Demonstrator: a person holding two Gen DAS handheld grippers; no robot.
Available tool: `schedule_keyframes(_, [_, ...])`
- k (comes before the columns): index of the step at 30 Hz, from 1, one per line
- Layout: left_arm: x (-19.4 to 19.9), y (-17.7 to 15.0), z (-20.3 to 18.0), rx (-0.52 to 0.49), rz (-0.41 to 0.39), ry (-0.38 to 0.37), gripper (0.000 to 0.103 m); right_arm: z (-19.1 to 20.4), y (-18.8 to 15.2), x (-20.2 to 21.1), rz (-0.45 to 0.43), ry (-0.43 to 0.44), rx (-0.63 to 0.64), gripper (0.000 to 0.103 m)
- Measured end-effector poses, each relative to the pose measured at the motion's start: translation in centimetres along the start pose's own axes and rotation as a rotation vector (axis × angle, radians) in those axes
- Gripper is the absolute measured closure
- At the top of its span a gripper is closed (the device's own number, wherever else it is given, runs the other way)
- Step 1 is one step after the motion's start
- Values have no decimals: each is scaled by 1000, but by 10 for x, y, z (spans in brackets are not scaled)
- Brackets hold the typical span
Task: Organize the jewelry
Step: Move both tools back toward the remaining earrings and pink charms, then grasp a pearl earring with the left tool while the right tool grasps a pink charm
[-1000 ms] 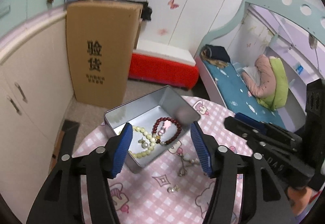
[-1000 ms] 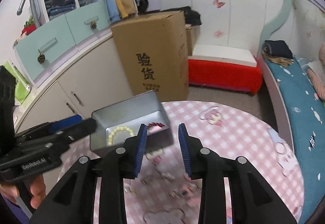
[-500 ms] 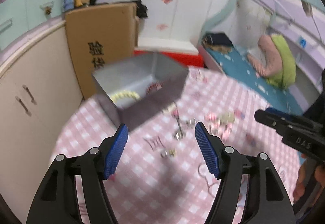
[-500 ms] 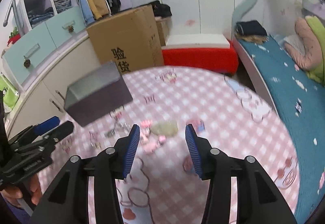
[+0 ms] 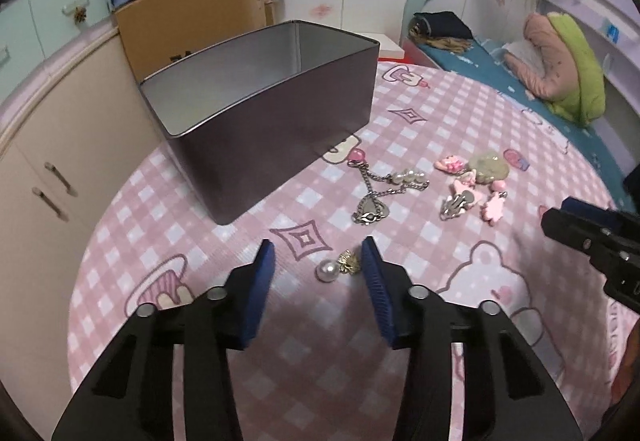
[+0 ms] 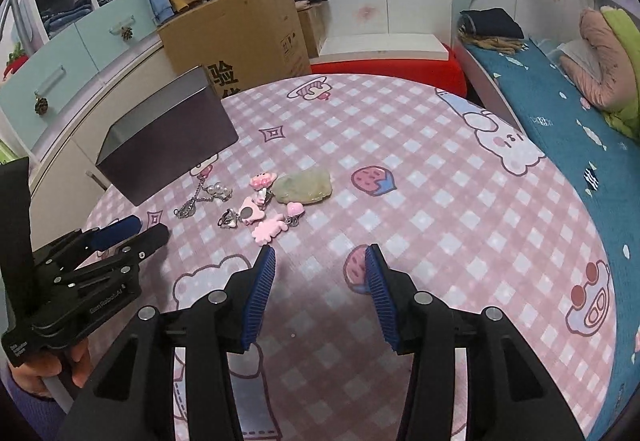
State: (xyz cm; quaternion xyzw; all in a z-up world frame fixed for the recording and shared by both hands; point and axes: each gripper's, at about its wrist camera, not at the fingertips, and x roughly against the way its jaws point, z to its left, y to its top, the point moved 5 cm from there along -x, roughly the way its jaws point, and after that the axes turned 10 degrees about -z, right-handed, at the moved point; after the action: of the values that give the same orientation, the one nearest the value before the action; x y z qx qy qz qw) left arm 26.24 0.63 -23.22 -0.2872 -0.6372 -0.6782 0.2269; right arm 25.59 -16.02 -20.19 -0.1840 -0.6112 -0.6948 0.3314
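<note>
My left gripper [image 5: 318,255] is spread and empty, low over the table [image 5: 160,233], with the pearl earring [image 5: 338,267] just inside its right finger. Risk: off-centre closing may flick the round pearl away. My right gripper [image 6: 320,263] is spread, idle. Remaining trinkets [image 6: 272,201] lie loose beside the tin [image 5: 280,89].

Inside bottom of the metal tin [image 5: 256,81] hidden behind its front wall, cardboard box [image 5: 192,21] partly hidden behind the tin
</note>
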Motion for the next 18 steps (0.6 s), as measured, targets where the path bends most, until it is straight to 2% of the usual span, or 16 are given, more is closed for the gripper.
schedule_keyframes(5, [3, -1, 3, -3, -7, 16, 90, 1, -2, -9, 22, 4, -4, 57])
schedule_keyframes(12, [7, 1, 14, 99, 4, -61, 90, 17, -1, -23, 39, 19, 22, 57])
schedule_keyframes(14, [11, 1, 16, 103, -1, -70, 90, 24, 1, -30, 33, 6, 37, 51])
schedule_keyframes(18, [21, 4, 20, 106, -18, -86, 90, 31, 5, -37, 24, -23, 57, 51])
